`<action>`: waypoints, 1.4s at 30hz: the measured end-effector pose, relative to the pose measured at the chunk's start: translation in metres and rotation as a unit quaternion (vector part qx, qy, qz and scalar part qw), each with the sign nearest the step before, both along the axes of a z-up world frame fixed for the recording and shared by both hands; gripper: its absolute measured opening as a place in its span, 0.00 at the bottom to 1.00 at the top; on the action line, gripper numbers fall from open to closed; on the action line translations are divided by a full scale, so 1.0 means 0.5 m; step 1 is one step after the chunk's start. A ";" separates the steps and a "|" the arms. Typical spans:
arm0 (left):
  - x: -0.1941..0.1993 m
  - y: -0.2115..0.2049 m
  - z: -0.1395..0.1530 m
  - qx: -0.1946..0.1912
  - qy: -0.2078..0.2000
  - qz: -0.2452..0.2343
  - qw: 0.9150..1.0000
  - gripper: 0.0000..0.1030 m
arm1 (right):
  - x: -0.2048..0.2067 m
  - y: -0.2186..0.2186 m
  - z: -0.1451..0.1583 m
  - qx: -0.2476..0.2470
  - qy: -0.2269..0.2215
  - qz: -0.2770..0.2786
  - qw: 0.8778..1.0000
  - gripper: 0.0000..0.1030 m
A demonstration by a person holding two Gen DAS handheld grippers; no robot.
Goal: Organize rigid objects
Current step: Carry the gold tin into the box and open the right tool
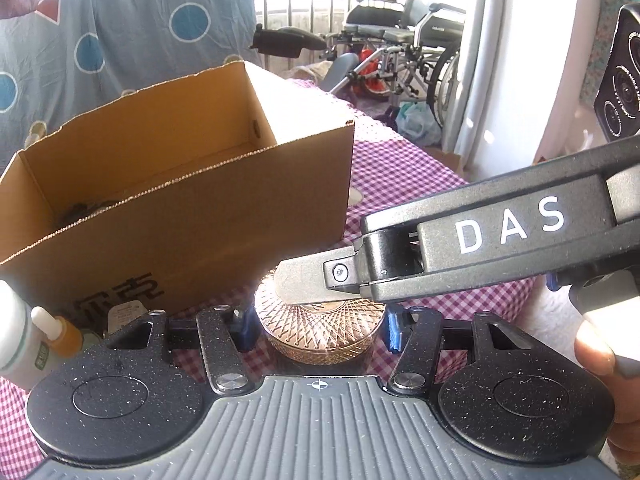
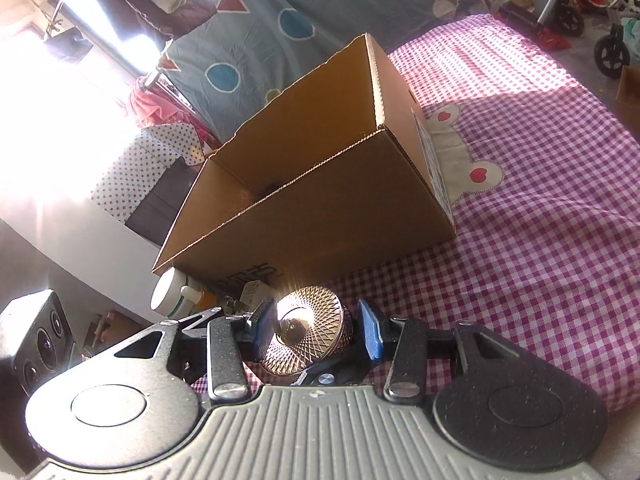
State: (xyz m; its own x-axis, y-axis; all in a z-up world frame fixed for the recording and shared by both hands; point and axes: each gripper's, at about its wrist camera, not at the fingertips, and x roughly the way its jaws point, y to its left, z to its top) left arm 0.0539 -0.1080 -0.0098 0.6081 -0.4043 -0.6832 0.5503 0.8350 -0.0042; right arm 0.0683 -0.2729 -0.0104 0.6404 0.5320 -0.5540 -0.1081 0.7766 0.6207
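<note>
A round copper-coloured tin (image 1: 320, 330) with a criss-cross embossed lid lies on the purple checked cloth just in front of an open cardboard box (image 1: 192, 216). My left gripper (image 1: 318, 330) is open, its blue pads on either side of the tin. My right gripper (image 2: 316, 328) is open too and straddles the same tin (image 2: 308, 332) from the right; one of its fingers (image 1: 304, 280) lies over the tin's lid in the left wrist view. The box (image 2: 320, 216) holds something dark at its bottom, mostly hidden.
A white jar with a green band (image 2: 170, 292) and a small orange bottle (image 1: 60, 334) stand at the box's left front corner. The checked cloth (image 2: 540, 220) spreads to the right. A wheelchair (image 1: 400, 44) and clutter stand beyond the bed.
</note>
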 end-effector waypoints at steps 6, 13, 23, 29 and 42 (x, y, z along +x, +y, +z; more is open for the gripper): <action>0.007 0.024 0.099 -0.017 -0.061 0.020 0.998 0.54 | 0.014 0.023 0.106 -0.015 -0.070 0.014 0.997 0.46; 0.135 0.057 0.188 -0.034 -0.041 0.047 0.997 0.54 | 0.148 0.070 0.208 -0.036 -0.104 0.060 0.992 0.47; 0.405 0.112 0.104 -0.067 0.153 0.144 0.975 0.54 | 0.484 0.165 0.162 -0.085 0.022 0.134 0.987 0.47; 0.492 0.128 0.029 -0.061 0.210 0.185 0.958 0.54 | 0.593 0.182 0.069 -0.098 0.083 0.151 0.980 0.47; 0.526 0.120 -0.022 -0.045 0.216 0.212 0.952 0.63 | 0.653 0.190 0.006 -0.101 0.102 0.162 0.976 0.47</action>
